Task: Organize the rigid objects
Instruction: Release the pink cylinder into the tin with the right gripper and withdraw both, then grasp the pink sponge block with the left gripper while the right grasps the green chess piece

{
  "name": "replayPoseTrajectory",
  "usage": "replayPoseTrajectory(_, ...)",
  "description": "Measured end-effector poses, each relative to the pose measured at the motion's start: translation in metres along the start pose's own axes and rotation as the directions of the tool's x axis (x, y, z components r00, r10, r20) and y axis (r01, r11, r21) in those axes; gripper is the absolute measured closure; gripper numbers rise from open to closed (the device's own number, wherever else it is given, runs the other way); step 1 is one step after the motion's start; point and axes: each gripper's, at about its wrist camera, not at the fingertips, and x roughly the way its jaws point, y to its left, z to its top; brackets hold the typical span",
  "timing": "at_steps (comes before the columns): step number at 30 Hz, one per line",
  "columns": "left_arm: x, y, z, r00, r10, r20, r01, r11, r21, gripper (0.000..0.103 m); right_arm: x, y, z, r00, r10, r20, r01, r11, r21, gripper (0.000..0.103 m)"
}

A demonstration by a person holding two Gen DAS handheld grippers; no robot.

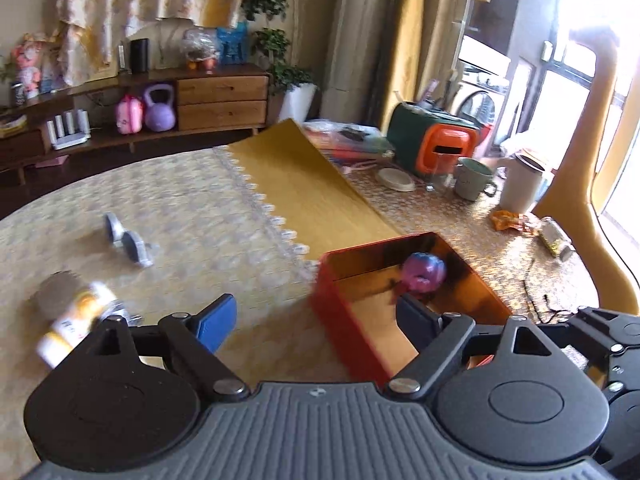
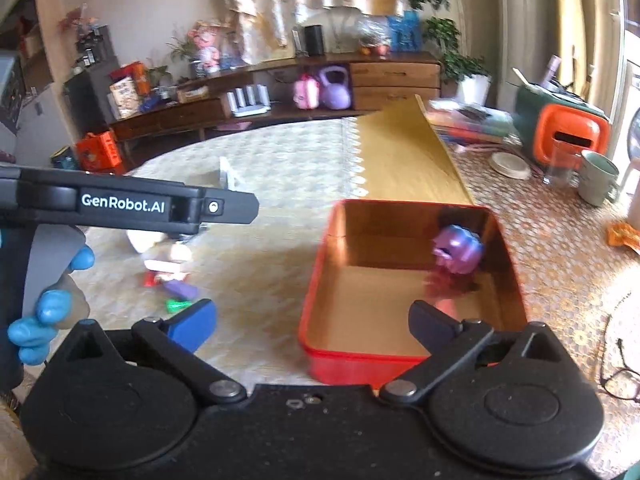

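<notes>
Both tools hang with their fingers spread wide and nothing between them: the left gripper (image 1: 316,320) straddles the near corner of the red tin (image 1: 344,316), and the right gripper (image 2: 312,326) does the same from its own side. One purple toy (image 2: 458,250) already lies in the tin's far corner, while the rest wait on the cloth to the left: a small bottle (image 1: 76,320) on its side, a grey metal piece (image 1: 128,240), and a blurred cluster of small coloured bits (image 2: 176,286). The likeliest mishap is a finger catching the tin's thin wall and shoving it along the slick tablecloth (image 1: 200,200), or the round bottle rolling off when pinched. The table carries a patterned lace-edged cloth with a yellow runner (image 1: 304,176); a mug (image 1: 474,180), glasses (image 2: 620,376) and clutter sit to the right, and a wooden sideboard (image 1: 222,100) stands beyond.
</notes>
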Motion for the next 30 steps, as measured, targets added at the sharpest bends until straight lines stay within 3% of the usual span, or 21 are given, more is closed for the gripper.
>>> replayPoseTrajectory(15,-0.039,0.085,-0.029,0.990,0.136,0.026,-0.133,0.988,-0.083,0.016,0.026,0.047,-0.003,0.996,0.086,-0.031,-0.088,0.994,-0.070,0.000)
replayPoseTrajectory(30,-0.022,0.132,-0.066,0.984,0.179,-0.015,-0.180,0.977,-0.117,0.016,0.064,0.102,-0.013,0.983,0.164,-0.078,-0.178,0.957,-0.228,0.006)
